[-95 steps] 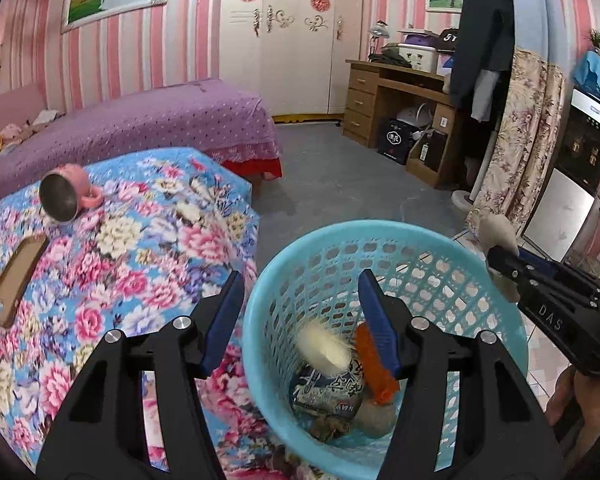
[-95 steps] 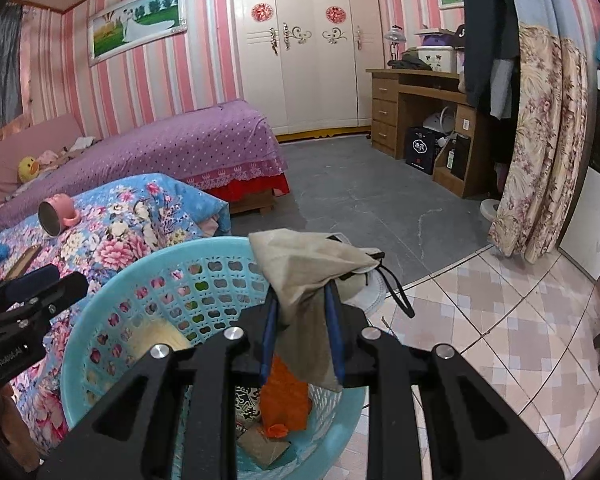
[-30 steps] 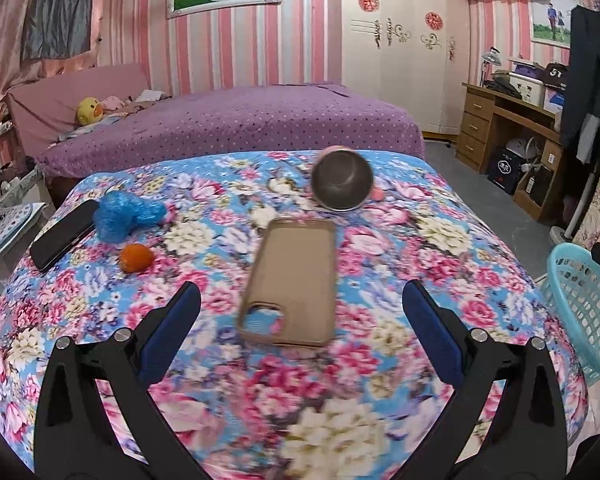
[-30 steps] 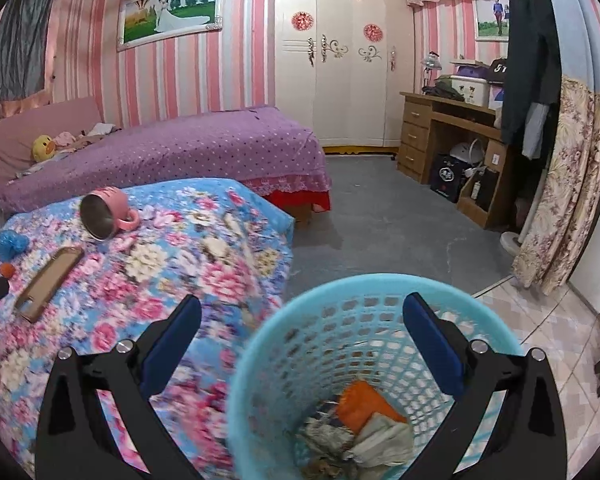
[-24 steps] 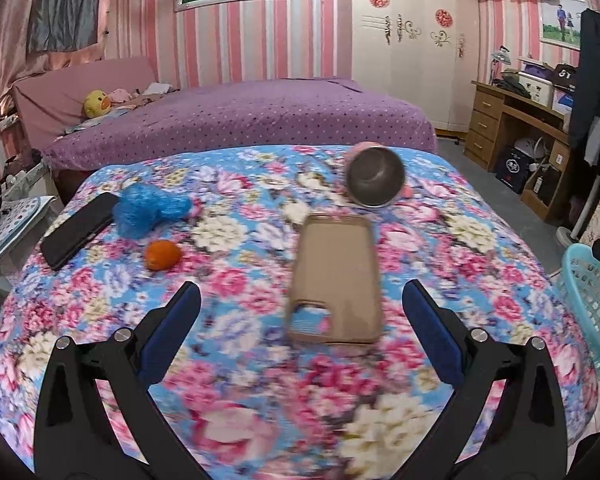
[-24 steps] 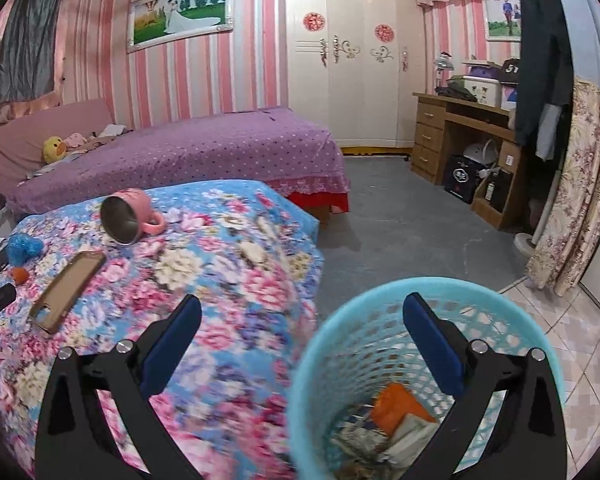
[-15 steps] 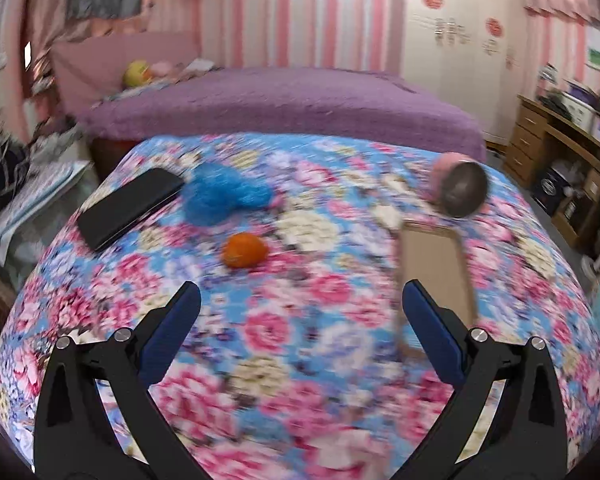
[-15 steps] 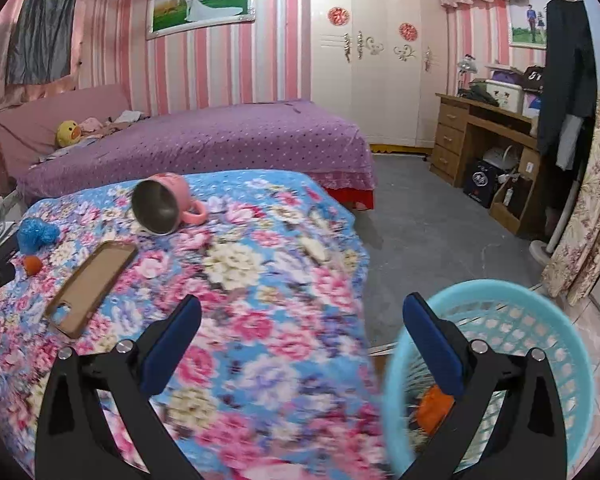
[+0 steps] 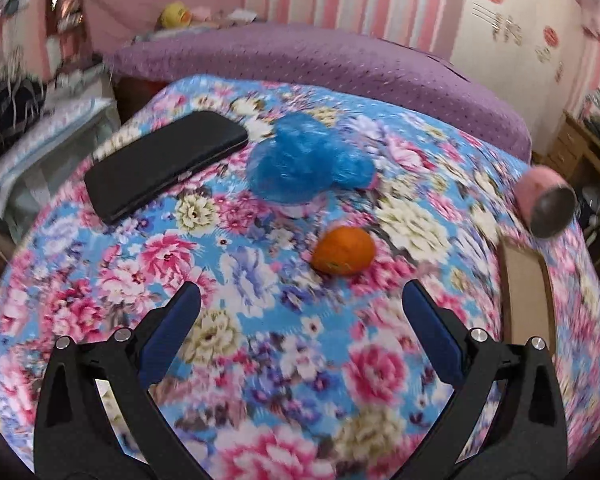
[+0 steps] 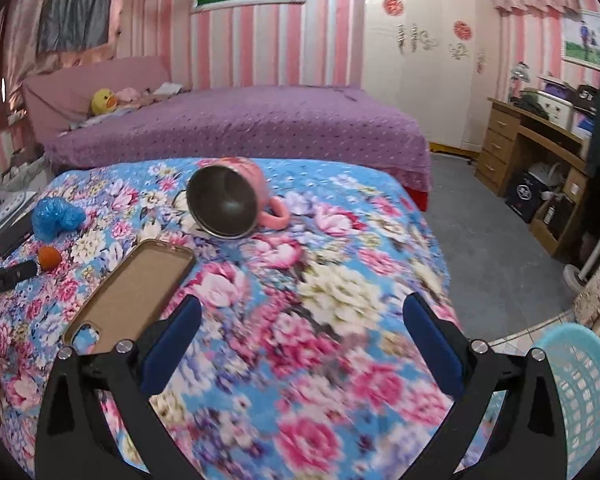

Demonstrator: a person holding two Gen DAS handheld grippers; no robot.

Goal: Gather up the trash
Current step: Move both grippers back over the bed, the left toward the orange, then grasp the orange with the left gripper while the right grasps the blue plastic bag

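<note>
Over the floral bedspread (image 9: 260, 320) the left gripper (image 9: 300, 316) is held w/ jaws spread wide, nothing gripped; an orange ball (image 9: 344, 250) lies just ahead betw. the fingers' line, a crumpled blue plastic bag (image 9: 304, 158) beyond it, a black phone (image 9: 164, 162) to the left. The right gripper (image 10: 300, 332) is likewise wide & empty over the spread; a tan phone case (image 10: 136, 288) and a tipped pink mug (image 10: 232, 202) are seen ahead, the teal basket (image 10: 580, 392) at lower right off the bed

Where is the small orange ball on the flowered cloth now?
In the left wrist view the orange ball lies on the flowered cloth, just ahead of the open left hand-held gripper, near the crumpled blue bag.
</note>
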